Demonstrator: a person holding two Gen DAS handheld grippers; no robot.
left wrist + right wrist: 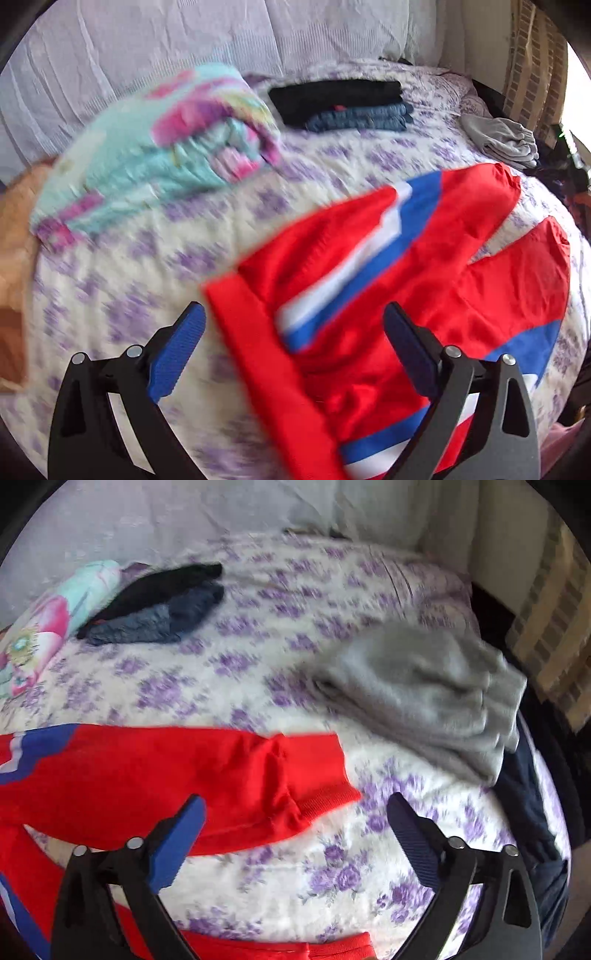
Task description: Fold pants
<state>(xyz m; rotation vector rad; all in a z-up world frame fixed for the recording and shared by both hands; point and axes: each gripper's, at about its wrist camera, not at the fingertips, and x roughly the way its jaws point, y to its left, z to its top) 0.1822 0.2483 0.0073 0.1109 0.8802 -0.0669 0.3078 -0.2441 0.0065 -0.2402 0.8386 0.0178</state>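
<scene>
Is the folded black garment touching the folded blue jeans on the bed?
Touching. The left wrist view shows the folded black garment resting directly on the folded blue jeans, no gap between them.

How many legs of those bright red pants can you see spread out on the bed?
2. One leg stretches across the flowered bedspread, its cuff in front of the right hand-held gripper. The other leg lies nearer the camera, mostly cut off by the right view's bottom edge.

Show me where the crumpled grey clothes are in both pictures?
Left wrist view: the crumpled grey fabric clothes lie small at the far right edge.
Right wrist view: the grey clothes lie large, right of centre.
Shared landmark: the folded black and blue stack.
</scene>
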